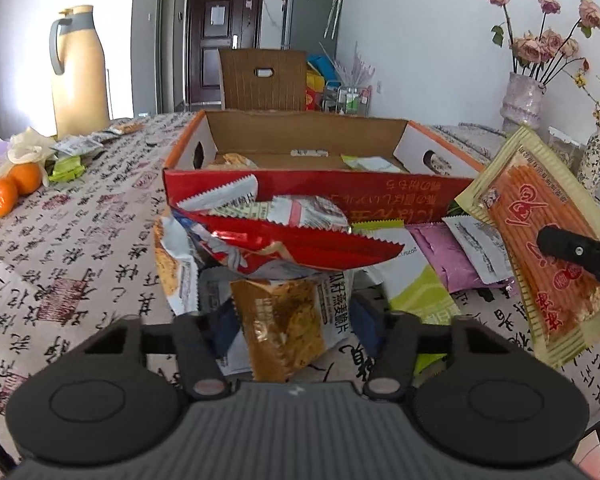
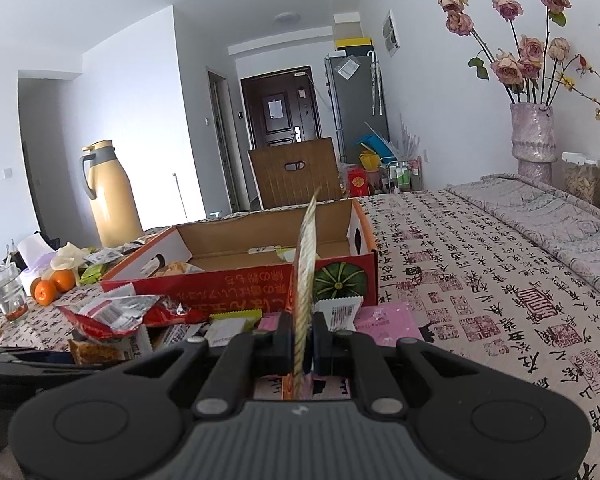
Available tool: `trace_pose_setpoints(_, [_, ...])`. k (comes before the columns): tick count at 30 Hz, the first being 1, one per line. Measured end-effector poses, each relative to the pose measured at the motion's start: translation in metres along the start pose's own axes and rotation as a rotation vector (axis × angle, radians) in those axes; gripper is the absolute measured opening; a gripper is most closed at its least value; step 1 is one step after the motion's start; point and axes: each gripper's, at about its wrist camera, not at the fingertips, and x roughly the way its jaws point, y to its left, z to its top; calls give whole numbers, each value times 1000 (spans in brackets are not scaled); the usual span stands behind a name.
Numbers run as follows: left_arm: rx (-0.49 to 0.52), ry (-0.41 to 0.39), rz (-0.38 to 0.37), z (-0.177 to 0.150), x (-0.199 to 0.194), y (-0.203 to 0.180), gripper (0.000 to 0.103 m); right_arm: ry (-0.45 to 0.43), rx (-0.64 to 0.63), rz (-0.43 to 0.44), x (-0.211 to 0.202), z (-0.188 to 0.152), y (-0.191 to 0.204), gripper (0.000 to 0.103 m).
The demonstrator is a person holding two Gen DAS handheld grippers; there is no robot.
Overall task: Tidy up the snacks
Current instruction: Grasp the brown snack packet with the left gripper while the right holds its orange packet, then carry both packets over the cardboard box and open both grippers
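A red and orange cardboard box (image 1: 380, 194) (image 2: 236, 282) stands open on the table, with a few packets inside. In front of it lies a heap of snack packets. My left gripper (image 1: 294, 320) is shut on a bunch of them: a brown packet (image 1: 284, 332), a white packet behind it and a crumpled red packet (image 1: 300, 242) on top. To the right, my right gripper (image 2: 302, 340) is shut on a flat yellow packet of orange sticks (image 1: 540, 240) (image 2: 306, 276). That packet is held up near the box's right front corner and appears edge-on in the right wrist view.
Pink (image 1: 448, 258), green and white packets lie on the patterned tablecloth (image 2: 480, 280) by the box. Oranges (image 1: 12, 188), more packets and a tan thermos jug (image 1: 80, 76) are at the left. Vases of dried flowers (image 1: 520, 100) stand at the right. A brown chair (image 1: 264, 78) is behind the table.
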Motion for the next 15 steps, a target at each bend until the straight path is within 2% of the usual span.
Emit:
trace_pose_setpoints(1, [-2,9,-2,0,3,0,47,1,1,0,0,-1,0,9])
trace_pose_setpoints(2, [-3,19,-11,-1,5,0,37,2,2,1,0,-1,0,9])
trace_pose_setpoints(5, [4,15,-34,-1,3,0,17,4,4,1,0,-2,-1,9])
trace_pose_setpoints(6, [5,9,-46,-1,2,0,15,5,5,1,0,-2,0,9])
trace_pose_setpoints(15, [39,-36,-90,-5,-18,-7,13,13,6,2,-2,-5,3,9])
